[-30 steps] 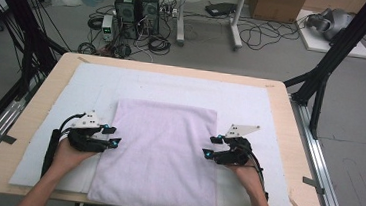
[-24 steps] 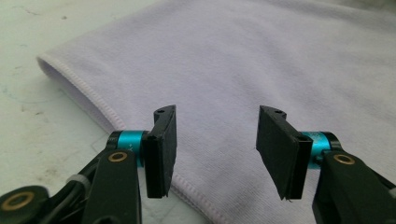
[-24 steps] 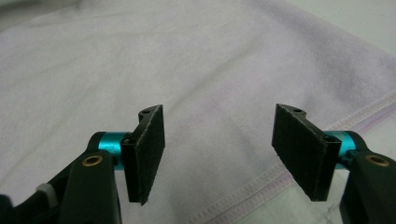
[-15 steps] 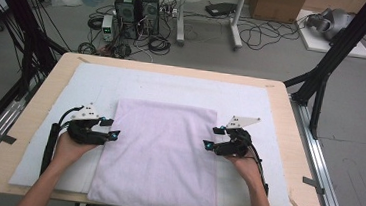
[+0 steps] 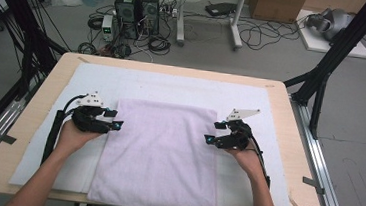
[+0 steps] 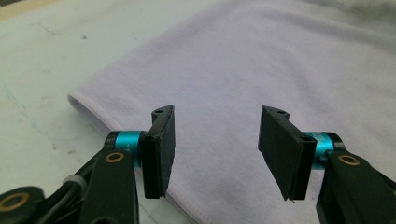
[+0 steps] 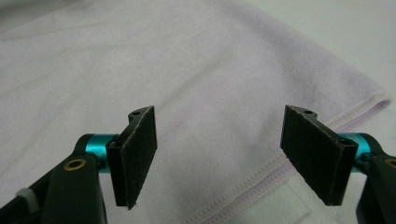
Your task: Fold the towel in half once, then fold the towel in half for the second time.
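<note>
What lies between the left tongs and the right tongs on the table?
In the high view, only the flat lilac terry towel spans from left tongs to right tongs.

Both the left hand-held gripper [image 5: 116, 119] and right hand-held gripper [image 5: 209, 135] have slid farther up the towel's [image 5: 159, 156] side edges, the right's jaws opening wider.

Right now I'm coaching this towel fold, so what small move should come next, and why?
Probably move both grippers to the towel edges and close. The left gripper and right gripper sit open at its side edges with nothing between the jaws; the right's have just been opening.
</note>
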Tool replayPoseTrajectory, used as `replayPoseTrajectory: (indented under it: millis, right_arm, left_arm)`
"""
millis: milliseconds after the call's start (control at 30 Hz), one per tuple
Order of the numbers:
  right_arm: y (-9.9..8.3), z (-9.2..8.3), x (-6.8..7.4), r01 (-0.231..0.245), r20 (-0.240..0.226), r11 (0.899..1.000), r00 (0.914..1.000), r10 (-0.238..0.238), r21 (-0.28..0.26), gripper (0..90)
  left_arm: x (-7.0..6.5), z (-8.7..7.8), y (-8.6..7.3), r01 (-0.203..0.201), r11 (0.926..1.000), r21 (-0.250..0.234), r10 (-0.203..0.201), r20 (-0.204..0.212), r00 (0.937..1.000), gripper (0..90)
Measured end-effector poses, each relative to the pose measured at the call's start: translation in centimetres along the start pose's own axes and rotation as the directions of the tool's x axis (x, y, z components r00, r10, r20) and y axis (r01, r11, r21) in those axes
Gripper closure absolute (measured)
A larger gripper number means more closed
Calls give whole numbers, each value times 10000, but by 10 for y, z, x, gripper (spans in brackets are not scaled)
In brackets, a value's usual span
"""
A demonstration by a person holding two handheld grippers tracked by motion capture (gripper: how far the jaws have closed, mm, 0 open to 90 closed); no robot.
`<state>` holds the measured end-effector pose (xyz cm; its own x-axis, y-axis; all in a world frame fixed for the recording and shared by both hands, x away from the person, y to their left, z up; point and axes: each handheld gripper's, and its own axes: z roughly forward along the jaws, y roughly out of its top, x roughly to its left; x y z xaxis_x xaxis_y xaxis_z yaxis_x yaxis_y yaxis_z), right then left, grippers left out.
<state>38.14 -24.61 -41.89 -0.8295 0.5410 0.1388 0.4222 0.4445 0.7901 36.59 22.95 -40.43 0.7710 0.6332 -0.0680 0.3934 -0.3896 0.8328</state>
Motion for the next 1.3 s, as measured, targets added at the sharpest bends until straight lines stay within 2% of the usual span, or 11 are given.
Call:
replayPoseTrajectory:
  millis: [33,233,467,567,633,733,833,967,1067,1167,1300]
  right_arm:
    - [3,0,-1,78,54,10000,10000,-78,6,257]
    - [16,3,-8,140,43,9999,9999,-141,92,257]
    - [37,2,-21,375,258,9985,9989,-386,405,258]
    - [49,2,-27,430,339,9982,9984,-444,419,259]
    - [55,2,-31,493,446,9985,9977,-502,223,268]
    - [60,5,-39,350,618,9985,9974,-375,416,265]
    - [59,9,-45,175,751,9996,9970,-191,221,266]
    - [54,19,-50,97,888,9976,9959,-158,687,266]
    - [52,23,-54,69,953,9973,9954,-139,727,268]
    - [48,26,-60,2,1118,9976,9937,-80,692,269]
    - [42,34,-69,-171,1343,9957,9909,48,908,270]
  left_arm:
    - [2,0,2,20,9999,127,-20,4,10000,467]
    - [11,1,16,-8,10000,92,8,-75,10000,470]
    - [30,-1,39,41,9999,125,-37,-307,9995,470]
    - [37,-2,45,135,9998,134,-130,-358,9993,472]
    - [42,-2,47,200,9997,139,-195,-372,9991,471]
    - [50,0,44,406,9991,134,-399,-503,9979,471]
    - [57,5,38,560,9976,405,-536,-588,9968,463]
    - [63,12,34,660,9973,313,-634,-764,9951,465]
    - [67,19,31,763,9965,341,-729,-925,9930,477]
    - [73,28,26,1117,9929,413,-1073,-972,9895,484]
    - [79,39,19,1275,9885,814,-1179,-1131,9866,484]
